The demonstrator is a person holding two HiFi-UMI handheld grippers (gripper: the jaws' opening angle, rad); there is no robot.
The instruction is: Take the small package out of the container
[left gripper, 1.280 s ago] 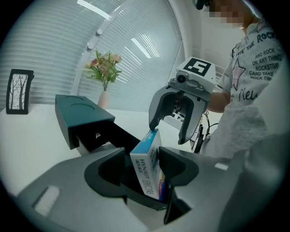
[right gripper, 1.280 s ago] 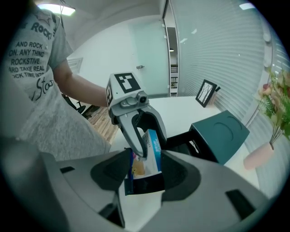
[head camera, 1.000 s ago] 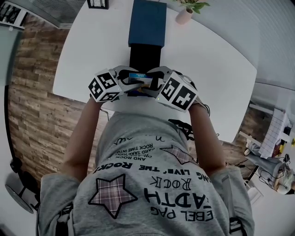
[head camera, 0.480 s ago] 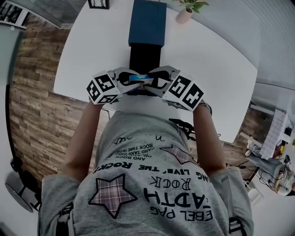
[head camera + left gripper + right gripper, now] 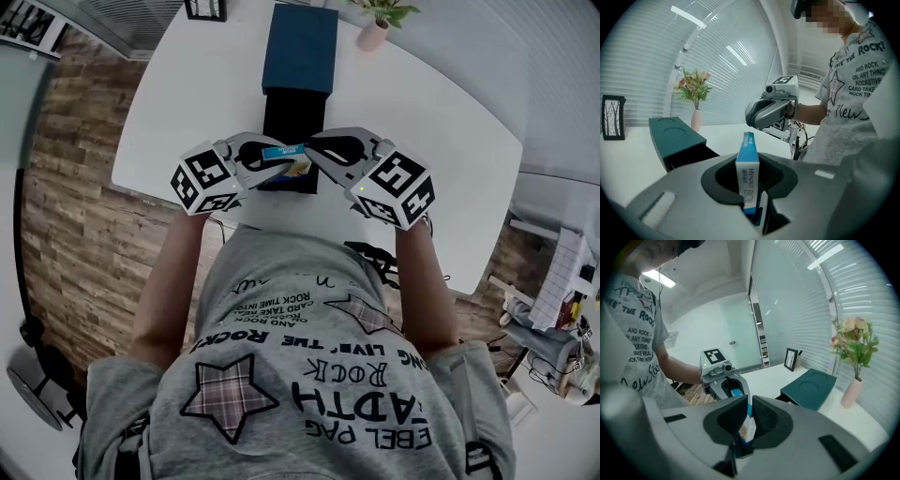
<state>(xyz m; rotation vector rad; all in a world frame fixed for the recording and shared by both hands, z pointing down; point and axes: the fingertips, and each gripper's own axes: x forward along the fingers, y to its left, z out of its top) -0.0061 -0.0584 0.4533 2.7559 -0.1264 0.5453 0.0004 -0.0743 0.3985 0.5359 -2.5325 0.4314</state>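
Two grippers share the small package (image 5: 284,152), held up near the desk's (image 5: 422,122) front edge, seemingly clear of the open container (image 5: 293,117). Left gripper (image 5: 752,199) pinches one end. Right gripper (image 5: 745,423) jaws are closing on the other, probably to steady it.

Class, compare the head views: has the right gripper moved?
Yes. The right gripper, its jaws closing with the small box between them, has shifted rightward, away from the dark open container.

Blue-and-white small package (image 5: 747,168) here. The container (image 5: 300,47) is dark teal, the table (image 5: 422,122) plain white, the floor (image 5: 75,187) brown wood-grain.
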